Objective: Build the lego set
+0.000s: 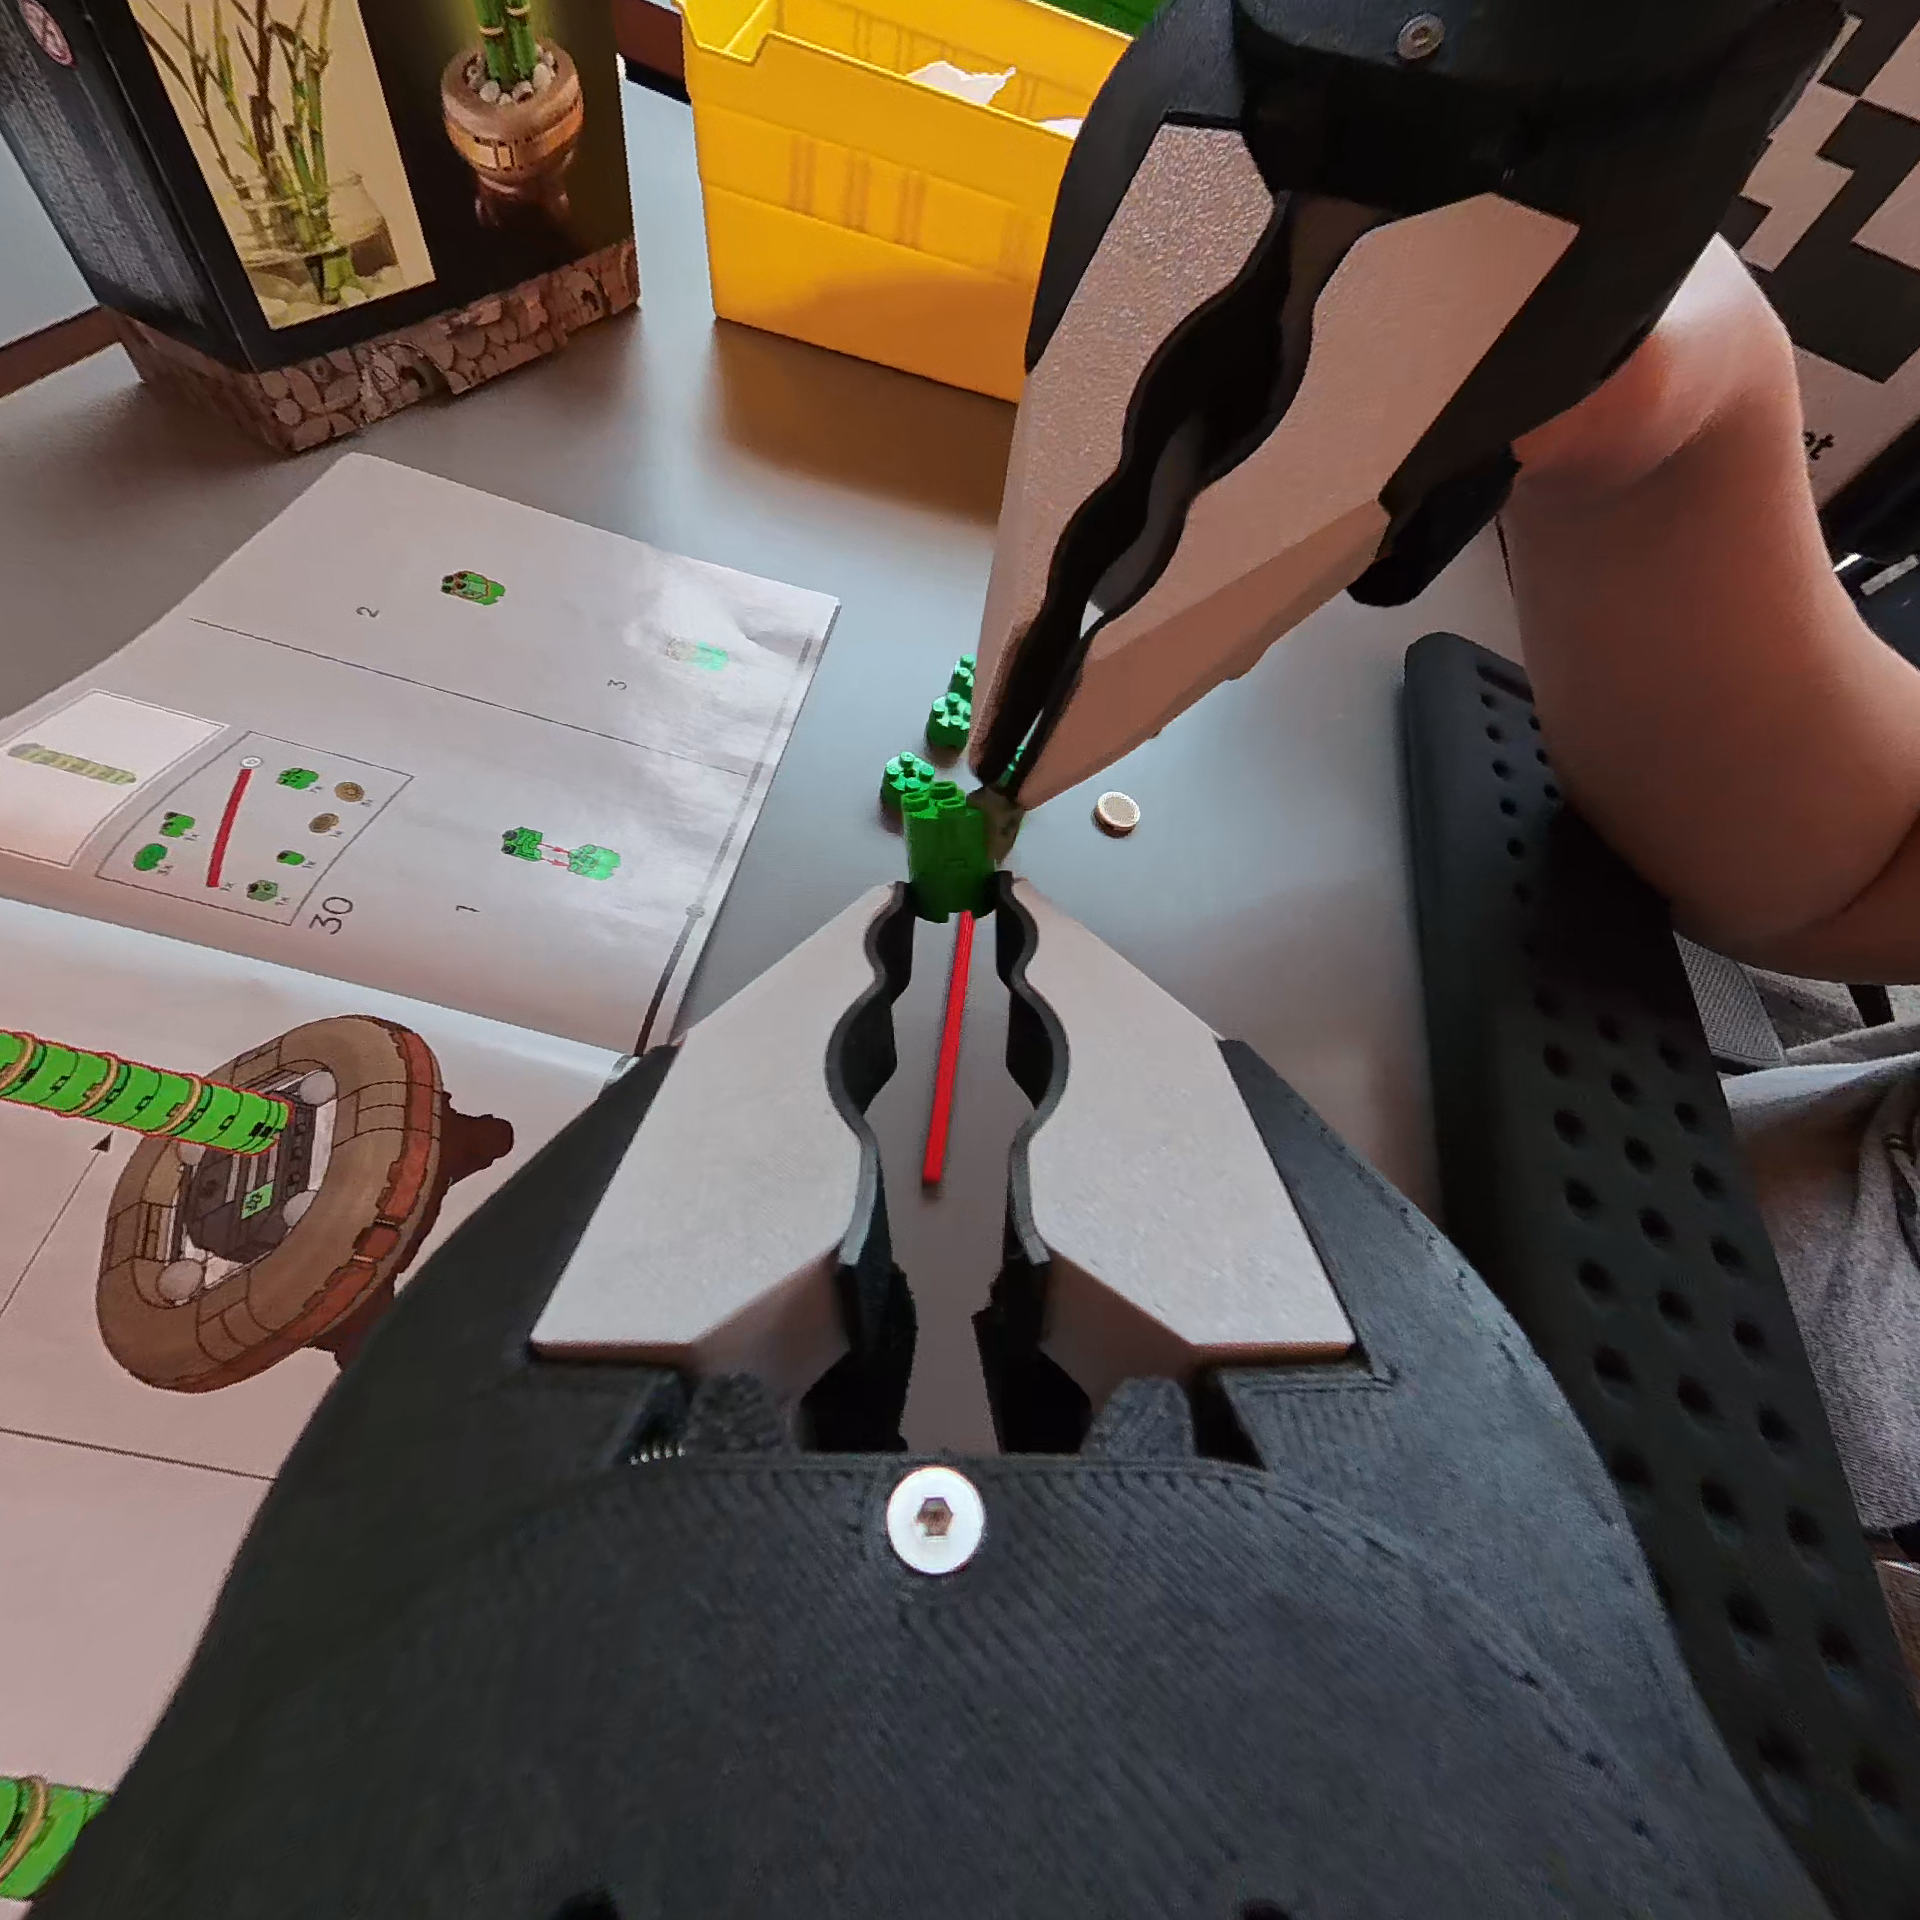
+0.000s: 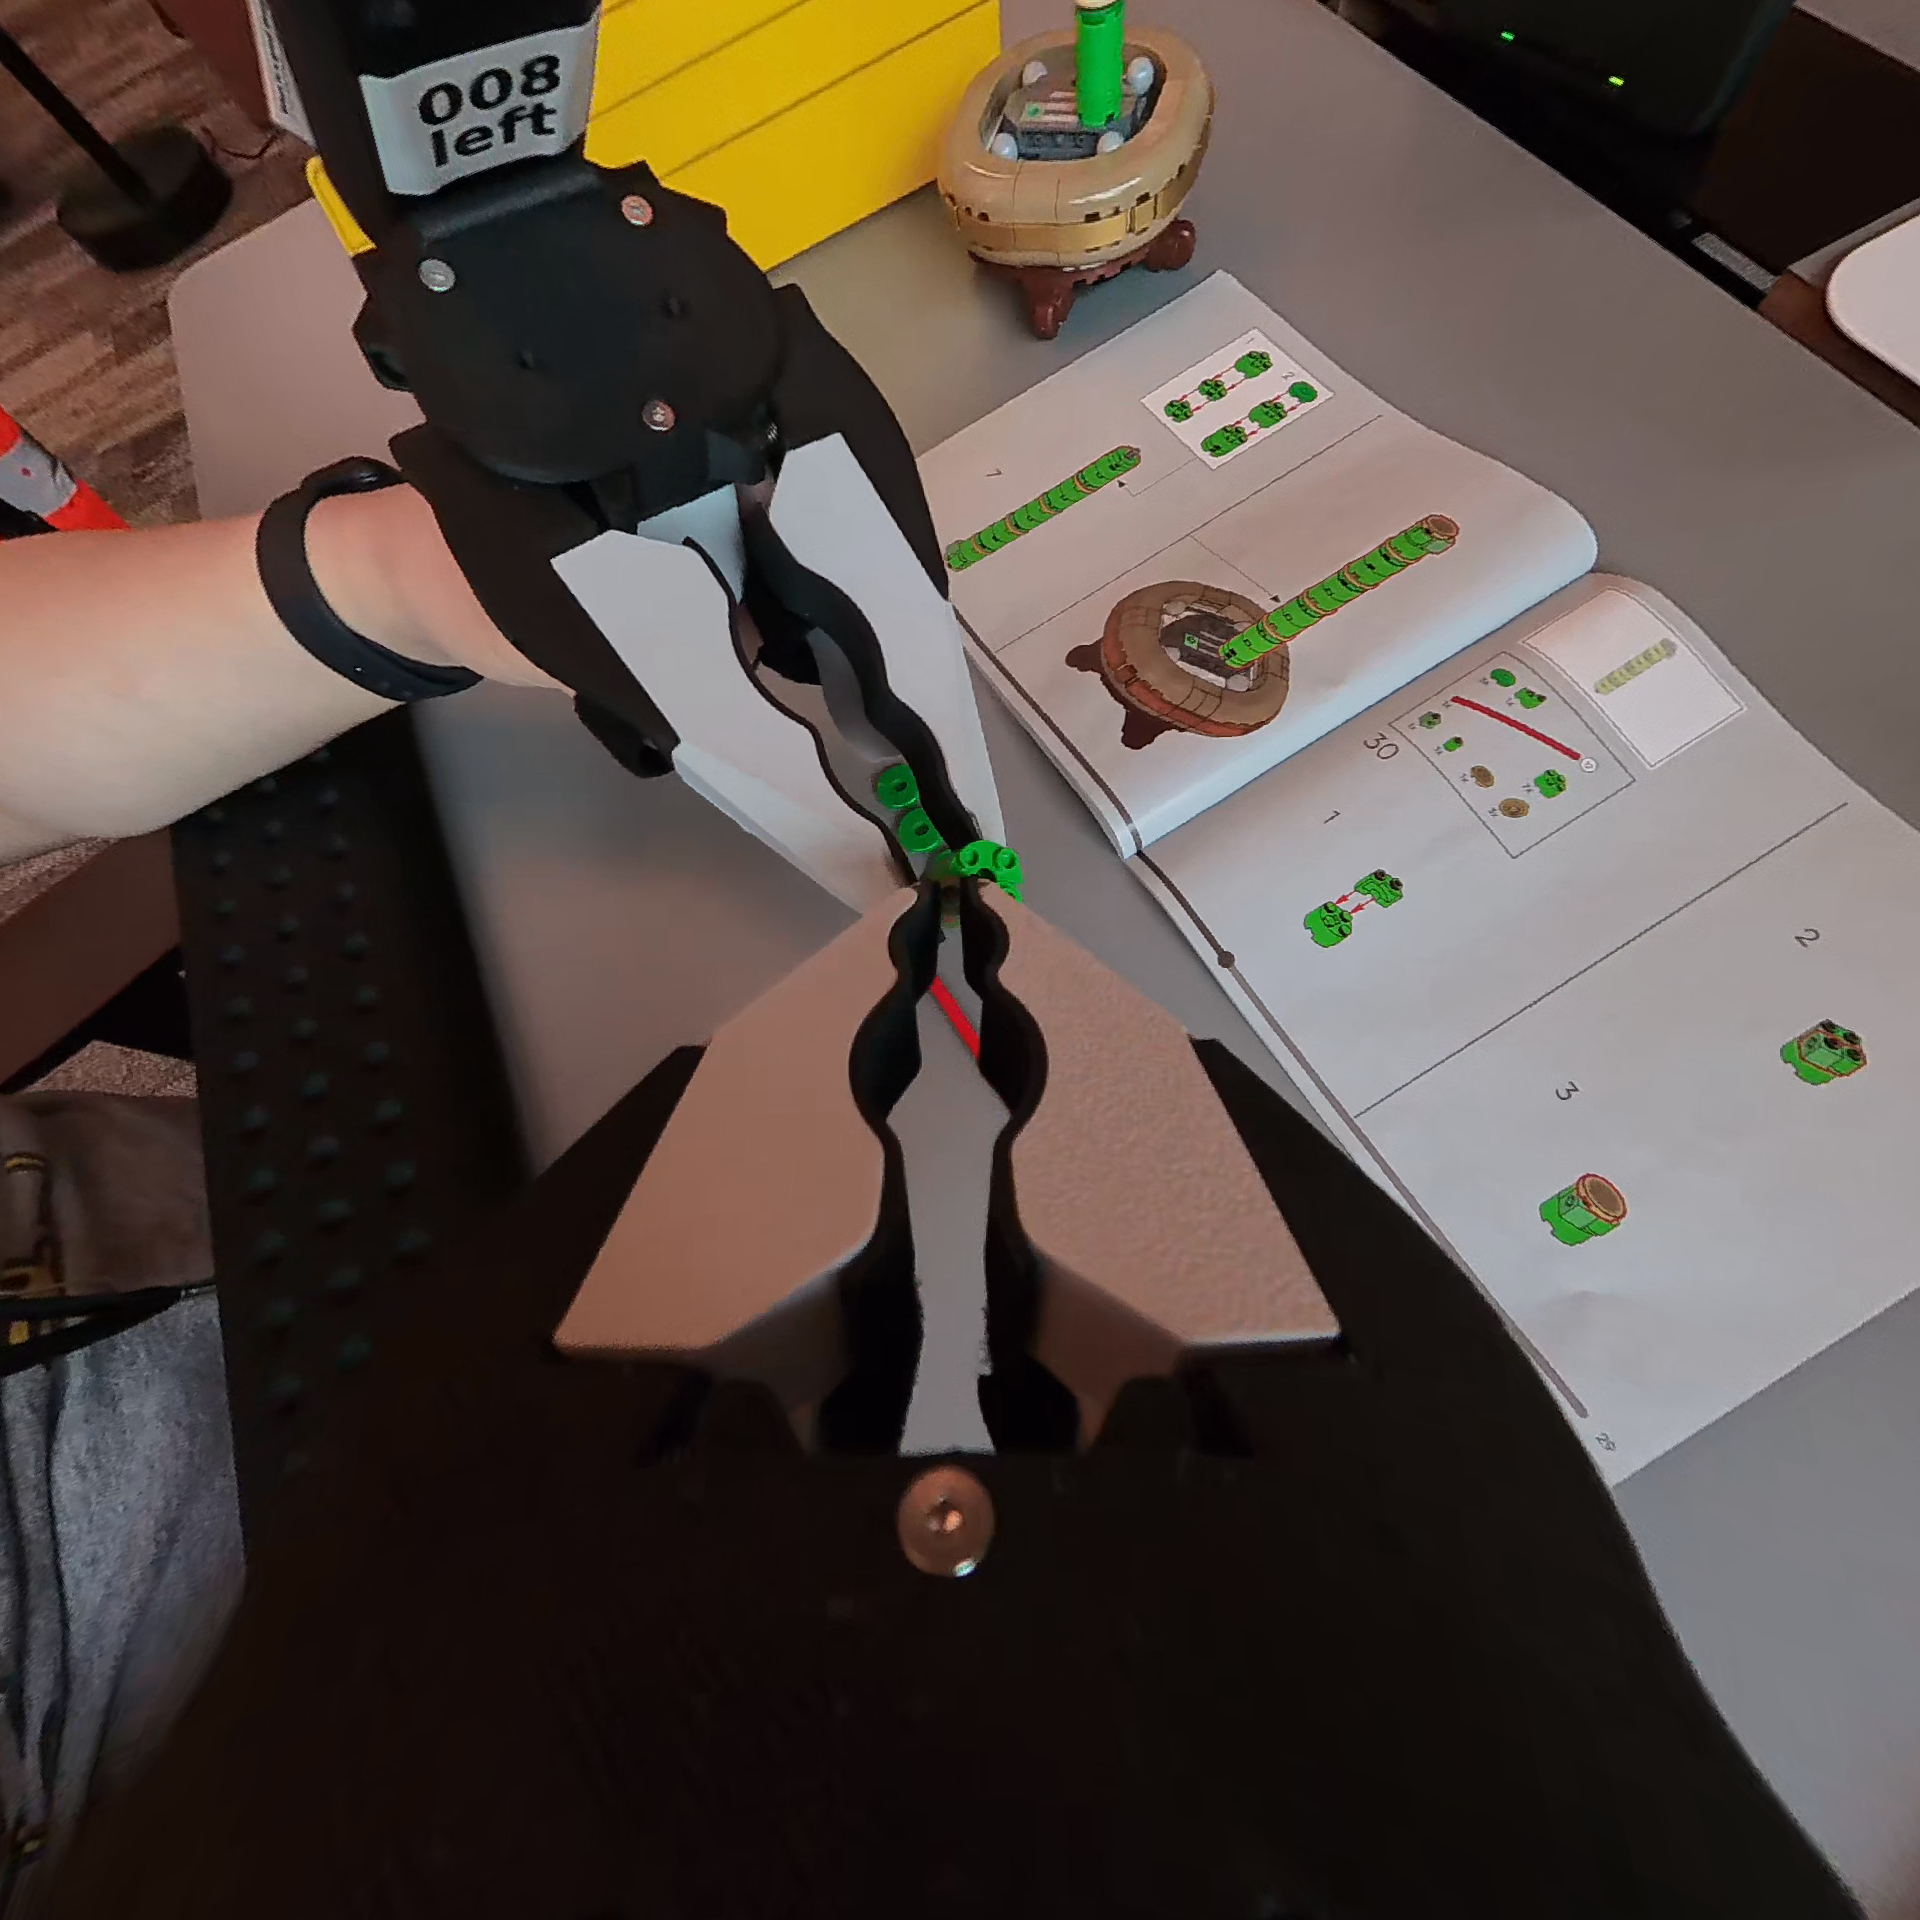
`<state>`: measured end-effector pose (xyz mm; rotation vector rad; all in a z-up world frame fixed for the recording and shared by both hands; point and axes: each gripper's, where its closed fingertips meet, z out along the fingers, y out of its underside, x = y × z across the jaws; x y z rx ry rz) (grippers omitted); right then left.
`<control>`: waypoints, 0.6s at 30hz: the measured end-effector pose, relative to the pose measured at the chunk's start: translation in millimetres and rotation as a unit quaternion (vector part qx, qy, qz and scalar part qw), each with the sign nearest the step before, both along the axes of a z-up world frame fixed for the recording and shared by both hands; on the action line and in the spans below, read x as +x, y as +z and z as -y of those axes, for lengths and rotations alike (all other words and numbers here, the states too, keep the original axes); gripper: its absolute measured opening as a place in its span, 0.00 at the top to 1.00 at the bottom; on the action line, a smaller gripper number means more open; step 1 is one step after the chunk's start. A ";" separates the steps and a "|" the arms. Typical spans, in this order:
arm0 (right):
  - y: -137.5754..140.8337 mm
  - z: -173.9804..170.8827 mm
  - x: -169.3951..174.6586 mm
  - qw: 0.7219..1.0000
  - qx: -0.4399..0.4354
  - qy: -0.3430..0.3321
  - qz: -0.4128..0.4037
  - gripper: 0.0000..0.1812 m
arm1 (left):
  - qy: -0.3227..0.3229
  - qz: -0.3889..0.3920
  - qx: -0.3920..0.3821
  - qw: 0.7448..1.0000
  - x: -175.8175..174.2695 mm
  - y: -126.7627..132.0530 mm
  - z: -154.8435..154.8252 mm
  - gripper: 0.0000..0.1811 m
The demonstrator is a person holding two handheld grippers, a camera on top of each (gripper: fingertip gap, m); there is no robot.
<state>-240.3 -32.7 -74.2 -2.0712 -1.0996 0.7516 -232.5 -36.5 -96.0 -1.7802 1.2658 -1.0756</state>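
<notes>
My left gripper (image 1: 951,891) is shut on a short stack of green round bricks (image 1: 943,847) and holds it just above the grey table. My right gripper (image 1: 1003,795) comes in from the upper right, shut on a small tan round piece (image 1: 1000,823) that it presses against the stack's right side. In the right wrist view my right gripper (image 2: 940,906) meets the green stack (image 2: 987,862) at the tips of the left gripper (image 2: 951,857). A thin red rod (image 1: 948,1049) lies on the table under my left fingers; it also shows in the right wrist view (image 2: 956,1018).
Loose green bricks (image 1: 948,717) and a tan round piece (image 1: 1117,812) lie just beyond the stack. The open instruction booklet (image 1: 436,748) lies to the left, with the set's box (image 1: 312,208) and a yellow bin (image 1: 873,229) behind it. A built pot model (image 2: 1075,177) stands farther back. A black perforated chair edge (image 1: 1579,1143) is to the right. My two grippers' fingertips are within a few centimetres of each other.
</notes>
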 end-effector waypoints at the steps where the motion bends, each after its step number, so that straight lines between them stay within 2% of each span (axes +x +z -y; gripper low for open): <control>1: 0.9 0.5 0.4 1.000 0.002 0.003 -0.002 0.99 | -0.002 0.003 -0.002 1.000 0.5 0.9 0.7 0.92; 18: 7.6 -8.0 2.3 0.998 0.052 -0.010 -0.021 1.00 | 0.014 0.033 -0.038 0.999 0.4 7.7 -2.1 0.92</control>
